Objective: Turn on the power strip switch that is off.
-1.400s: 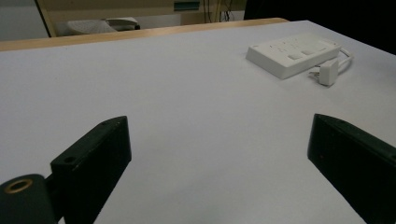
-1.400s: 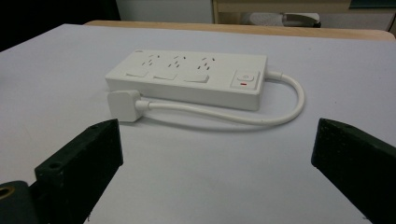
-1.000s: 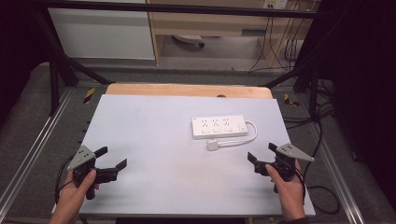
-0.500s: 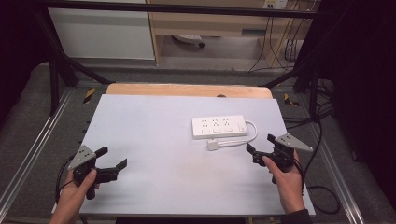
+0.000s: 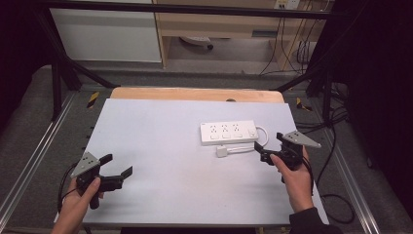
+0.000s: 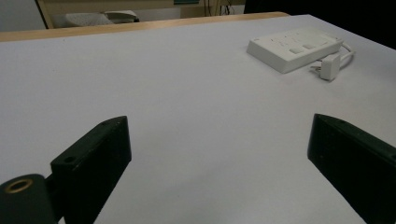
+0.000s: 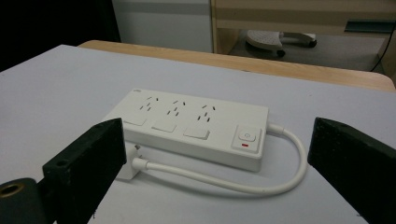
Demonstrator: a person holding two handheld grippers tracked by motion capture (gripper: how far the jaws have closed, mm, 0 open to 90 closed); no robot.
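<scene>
While both wide open: two tools (image 5: 108,168) (image 5: 266,147), one three-socket power strip (image 5: 229,132)

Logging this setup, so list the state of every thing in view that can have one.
Power strip: flat on the table, sockets up and empty.
Plug: unplugged, lying beside the strip.
Cable: looped from the strip's end round to the plug.
Left gripper: open, holding nothing.
Right gripper: open, near the plug's cable, holding nothing.
</scene>
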